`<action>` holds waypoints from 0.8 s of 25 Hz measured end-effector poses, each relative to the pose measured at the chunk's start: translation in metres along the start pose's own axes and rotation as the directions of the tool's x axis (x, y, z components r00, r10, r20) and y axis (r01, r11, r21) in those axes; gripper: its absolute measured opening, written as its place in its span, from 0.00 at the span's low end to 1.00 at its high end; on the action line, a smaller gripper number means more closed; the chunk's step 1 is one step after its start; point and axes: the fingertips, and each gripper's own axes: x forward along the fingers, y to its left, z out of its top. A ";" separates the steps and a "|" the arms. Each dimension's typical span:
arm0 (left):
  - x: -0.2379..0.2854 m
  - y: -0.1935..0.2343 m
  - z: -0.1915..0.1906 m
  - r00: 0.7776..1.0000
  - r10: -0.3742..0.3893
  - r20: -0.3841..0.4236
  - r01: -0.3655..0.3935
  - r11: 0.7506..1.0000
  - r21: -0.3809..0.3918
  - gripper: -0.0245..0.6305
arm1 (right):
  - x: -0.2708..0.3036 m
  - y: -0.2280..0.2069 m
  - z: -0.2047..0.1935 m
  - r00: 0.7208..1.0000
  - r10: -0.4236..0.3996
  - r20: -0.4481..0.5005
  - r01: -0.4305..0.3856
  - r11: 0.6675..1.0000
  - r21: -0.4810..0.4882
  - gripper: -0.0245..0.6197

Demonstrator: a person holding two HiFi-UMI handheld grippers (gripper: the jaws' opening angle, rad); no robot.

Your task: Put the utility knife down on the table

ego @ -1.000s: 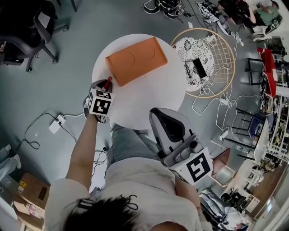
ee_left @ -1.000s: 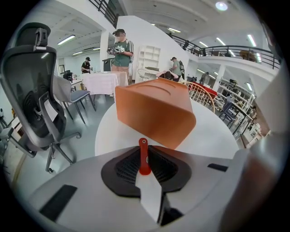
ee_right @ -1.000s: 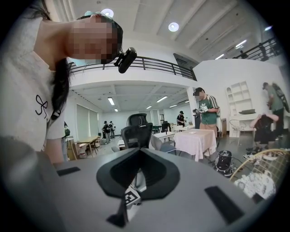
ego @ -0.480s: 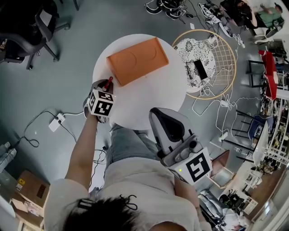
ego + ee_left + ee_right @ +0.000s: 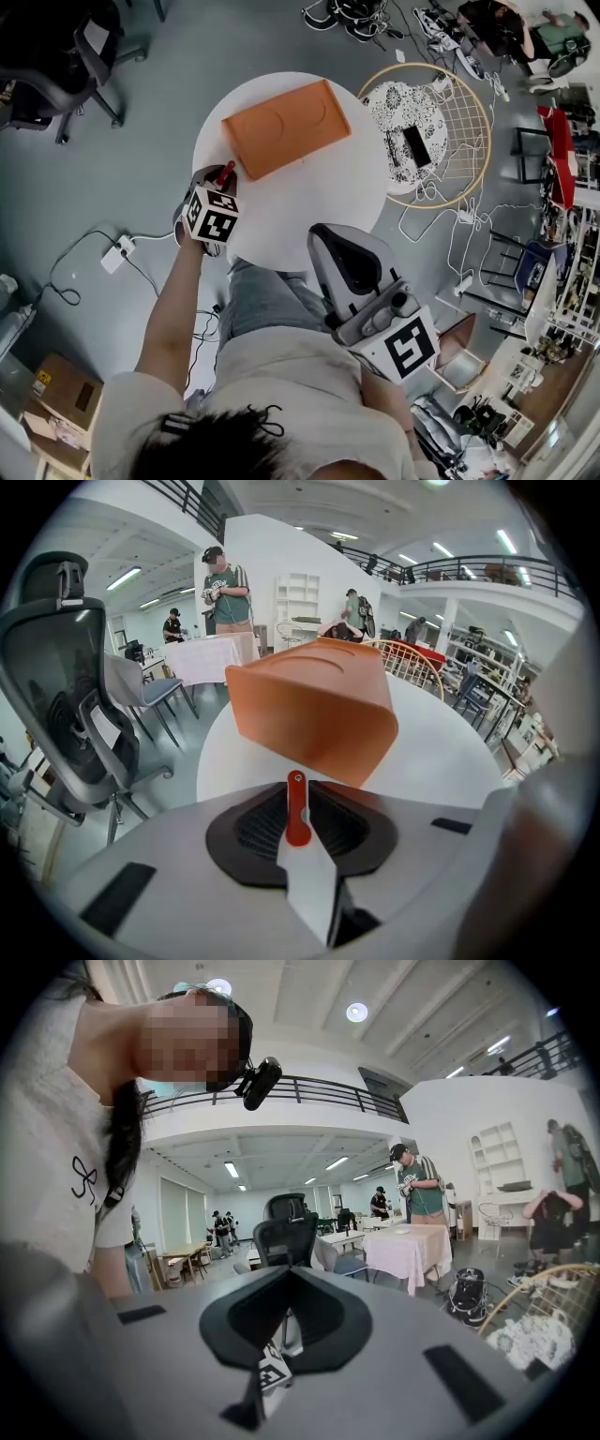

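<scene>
At the worktop's left edge: left gripper, mine, jaws clamped on the knife.

Knife: held lengthwise between those jaws. The red end points outward, and the pale grey body runs back toward the camera in the left gripper view. The red end points at the board and sits just beside its near left corner; touching or apart, I cannot tell. Whether the knife meets the worktop, no view settles.

Board: orange, rectangular, flat on the far left part of the worktop and set askew to the edges. Two shallow round shapes are pressed into its face.

Worktop: round, white.

Right gripper, mine: off the worktop, past its near edge and close to my torso, lifted and aimed away from the board. Its jaws stand a narrow slit apart with nothing between them. Through the slit the right gripper view shows a chair leg.

Cubes: left cube rides behind the left jaws, over the worktop's left rim. Right cube sits at the rear of the right gripper.

Floor, grey:
- Rack: round, wire, gold rim, just beside the worktop's right edge, carrying a patterned disc and a dark flat item.
- Chair: black, well off the far left edge.
- Power strip: white, with a cable, left of my left arm.
</scene>
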 end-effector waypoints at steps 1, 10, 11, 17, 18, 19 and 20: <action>-0.001 -0.001 0.001 1.000 0.000 0.003 0.000 1.000 -0.002 0.15 | -0.001 0.000 0.000 1.000 0.000 0.002 0.000 1.000 -0.003 0.05; -0.014 0.000 0.015 0.998 0.029 0.060 -0.029 1.000 0.002 0.06 | 0.000 0.001 0.003 0.999 0.031 0.010 -0.031 1.000 -0.001 0.05; -0.017 -0.001 0.016 0.997 0.029 0.067 -0.029 1.000 -0.003 0.06 | 0.000 0.002 0.004 0.999 0.038 0.013 -0.038 0.999 -0.003 0.05; -0.038 -0.005 0.033 0.991 0.008 0.135 -0.002 0.999 -0.046 0.05 | 0.003 0.009 0.008 0.997 0.079 0.023 -0.079 0.997 -0.015 0.05; -0.044 -0.006 0.038 0.988 0.005 0.156 0.004 0.999 -0.053 0.05 | 0.004 0.011 0.010 0.996 0.086 0.028 -0.085 0.996 -0.021 0.05; -0.050 -0.008 0.043 0.984 0.000 0.179 0.011 0.998 -0.061 0.05 | 0.005 0.012 0.012 0.995 0.093 0.033 -0.093 0.995 -0.027 0.05; -0.058 -0.010 0.048 0.979 -0.003 0.203 0.017 0.998 -0.067 0.05 | 0.005 0.015 0.013 0.994 0.102 0.037 -0.101 0.994 -0.032 0.05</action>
